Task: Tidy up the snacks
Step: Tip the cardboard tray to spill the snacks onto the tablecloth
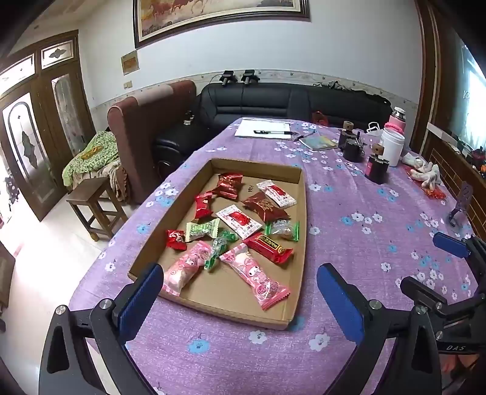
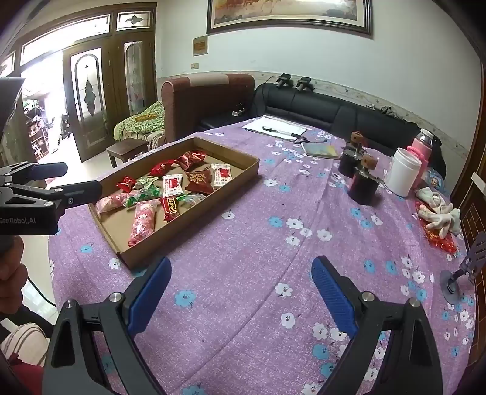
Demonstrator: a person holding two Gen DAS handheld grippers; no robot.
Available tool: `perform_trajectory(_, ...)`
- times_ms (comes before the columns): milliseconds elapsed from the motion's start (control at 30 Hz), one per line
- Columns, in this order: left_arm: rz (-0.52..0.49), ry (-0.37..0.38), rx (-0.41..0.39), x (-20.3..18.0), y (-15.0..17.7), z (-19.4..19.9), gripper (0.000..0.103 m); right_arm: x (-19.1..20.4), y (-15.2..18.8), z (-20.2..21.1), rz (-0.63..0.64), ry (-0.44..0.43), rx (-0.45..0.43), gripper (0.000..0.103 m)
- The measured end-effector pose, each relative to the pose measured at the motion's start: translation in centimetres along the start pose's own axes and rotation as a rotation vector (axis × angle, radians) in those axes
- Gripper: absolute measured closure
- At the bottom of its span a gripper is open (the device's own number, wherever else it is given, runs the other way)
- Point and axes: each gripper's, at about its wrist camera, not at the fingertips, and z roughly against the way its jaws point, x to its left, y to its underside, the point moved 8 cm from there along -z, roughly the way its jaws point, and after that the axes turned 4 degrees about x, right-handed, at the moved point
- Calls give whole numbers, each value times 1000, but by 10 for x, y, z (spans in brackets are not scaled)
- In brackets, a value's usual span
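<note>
I judge the sorting not yet begun: all wrapped snacks (image 1: 234, 231) lie mixed inside the cardboard tray (image 1: 299, 240), and both my left gripper (image 1: 240, 291) and right gripper (image 2: 241, 291) hover near it with jaws apart, holding nothing.

Occlusions only:
- Left claw (image 1: 240, 300): near finger covers the near-left corner of the shallow brown cardboard tray (image 1: 299, 240) and the tail of the pink cartoon-print snack packet (image 1: 185, 269) at 7 o'clock.
- Green clear-wrapped candy (image 1: 220, 247) partly under the pink packets.
- Print on the red rectangular snack bar (image 1: 268, 246) too small to read.
- Framed landscape painting (image 1: 218, 18) cut off by the top edge at 12 o'clock.
- Right wrist view: purple floral-cloth tabletop (image 2: 273, 258) runs off the bottom edge; pink flask (image 2: 420, 145) half behind the white cylindrical jar (image 2: 405, 171).
</note>
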Motion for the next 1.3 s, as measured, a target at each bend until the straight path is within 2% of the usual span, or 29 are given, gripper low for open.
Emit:
perform_trajectory(67,-6,10,2,-2,0,-1,1,-1,1,2,-11,-10,2,10)
perform_trajectory(167,-46,-22,0,-12,4,-3,1,-3,4,5,-15,-2,6,10)
perform_trajectory(367,-94,14,31,-47,7,-14,1,-26,16,8,-59,19,-1,10)
perform_trajectory(667,-180,69,63,-105,19,-30,1,-81,47,14,-205,72,21,10)
perform_trajectory(900,-203,100,116,-136,24,-55,1,-121,74,16,-303,133,50,10)
perform_trajectory(1067,-222,114,118,-145,28,-56,1,-139,86,15,-373,120,53,10)
perform_trajectory(1300,-262,106,148,-144,43,-71,1,-140,91,-2,-398,133,85,10)
